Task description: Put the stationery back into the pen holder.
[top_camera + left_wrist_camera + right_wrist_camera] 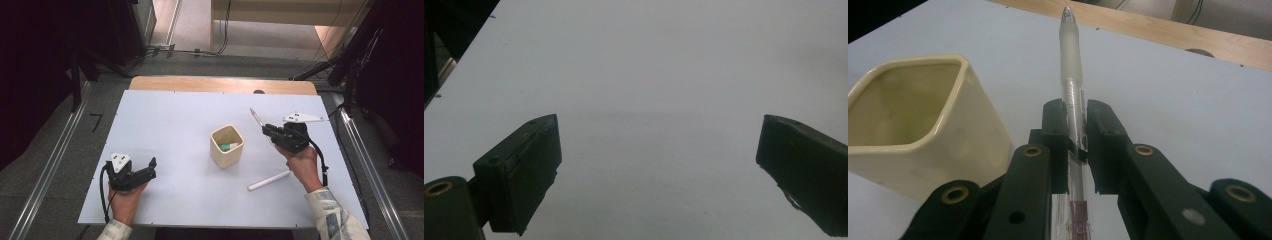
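Observation:
A cream square cup point(227, 145) stands mid-table with a small white and green thing inside it; in the right gripper view the cup point(923, 125) is close on the left. My right gripper point(268, 131) is shut on a clear pen point(257, 117), held just right of the cup and above the table. In the right gripper view the pen point(1071, 80) runs forward between the jaws of the gripper point(1076, 142), tip pointing away. A white marker point(268, 181) lies on the table near the right hand. My left gripper point(150, 167) rests open at the front left, its jaws point(659, 170) wide over bare table.
The white tabletop point(170, 125) lies on a wooden table whose far edge point(220, 84) shows beyond it. Metal rails run along the floor on both sides. Cables and dark stands sit at the back.

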A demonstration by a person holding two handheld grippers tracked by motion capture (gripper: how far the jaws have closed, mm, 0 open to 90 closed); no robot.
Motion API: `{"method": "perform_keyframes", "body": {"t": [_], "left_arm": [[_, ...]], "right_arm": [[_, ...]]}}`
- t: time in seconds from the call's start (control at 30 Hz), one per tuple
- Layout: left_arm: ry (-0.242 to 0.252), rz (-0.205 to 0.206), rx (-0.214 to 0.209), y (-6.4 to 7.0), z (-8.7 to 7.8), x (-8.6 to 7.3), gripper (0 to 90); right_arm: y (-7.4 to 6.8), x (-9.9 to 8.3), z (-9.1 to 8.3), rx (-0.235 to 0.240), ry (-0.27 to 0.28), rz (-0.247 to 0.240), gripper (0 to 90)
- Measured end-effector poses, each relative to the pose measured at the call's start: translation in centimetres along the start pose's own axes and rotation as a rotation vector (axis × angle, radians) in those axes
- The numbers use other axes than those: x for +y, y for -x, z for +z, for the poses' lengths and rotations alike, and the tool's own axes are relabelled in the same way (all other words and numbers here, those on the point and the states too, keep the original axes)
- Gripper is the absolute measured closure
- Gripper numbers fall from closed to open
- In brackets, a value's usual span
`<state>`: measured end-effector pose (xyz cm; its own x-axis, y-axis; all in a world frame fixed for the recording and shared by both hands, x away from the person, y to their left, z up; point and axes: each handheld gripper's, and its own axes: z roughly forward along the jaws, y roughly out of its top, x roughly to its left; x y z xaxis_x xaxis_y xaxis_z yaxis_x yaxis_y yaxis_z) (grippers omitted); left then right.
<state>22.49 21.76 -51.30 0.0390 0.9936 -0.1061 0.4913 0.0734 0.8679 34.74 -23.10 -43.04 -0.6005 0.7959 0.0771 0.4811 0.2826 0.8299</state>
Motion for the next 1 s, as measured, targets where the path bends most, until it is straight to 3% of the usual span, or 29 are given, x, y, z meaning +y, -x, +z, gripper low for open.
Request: {"method": "perform_keyframes", "body": {"t": [1.0], "left_arm": [[0.002, -0.002, -0.001, 0.0, 0.0, 0.0, 5.3]], "right_arm": [[-3.1, 1.7, 0.2, 0.073, 0.021, -0.043, 77.7]]}}
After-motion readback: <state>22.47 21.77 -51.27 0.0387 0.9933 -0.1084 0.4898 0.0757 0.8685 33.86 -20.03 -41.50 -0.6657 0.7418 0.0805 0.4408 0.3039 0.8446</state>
